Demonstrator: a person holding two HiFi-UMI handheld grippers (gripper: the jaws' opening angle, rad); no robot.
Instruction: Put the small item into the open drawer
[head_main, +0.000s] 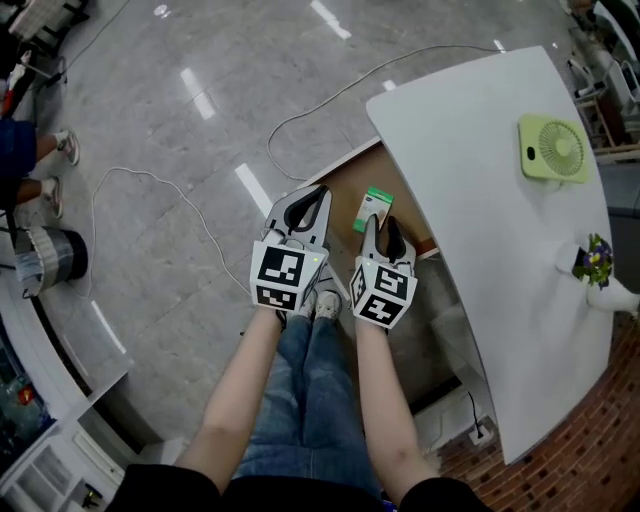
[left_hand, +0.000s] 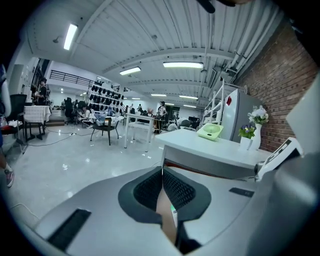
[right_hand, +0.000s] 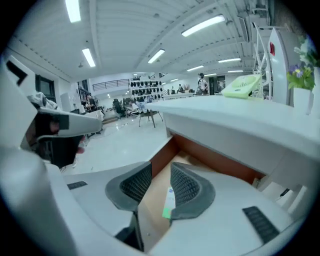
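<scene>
The small item is a green and white box lying flat on the brown floor of the open drawer under the white table. My right gripper hovers just above its near end, jaws apart with nothing between them. In the right gripper view the box shows below the gap, beside the right jaw of my right gripper, with the drawer's back wall beyond. My left gripper is over the drawer's left edge; in its own view the left gripper has its tips pressed together and is empty.
A green desk fan and a white vase of flowers stand on the table at the right. A white cable loops over the grey floor to the left. My legs are below the grippers. A brick-patterned wall is at the lower right.
</scene>
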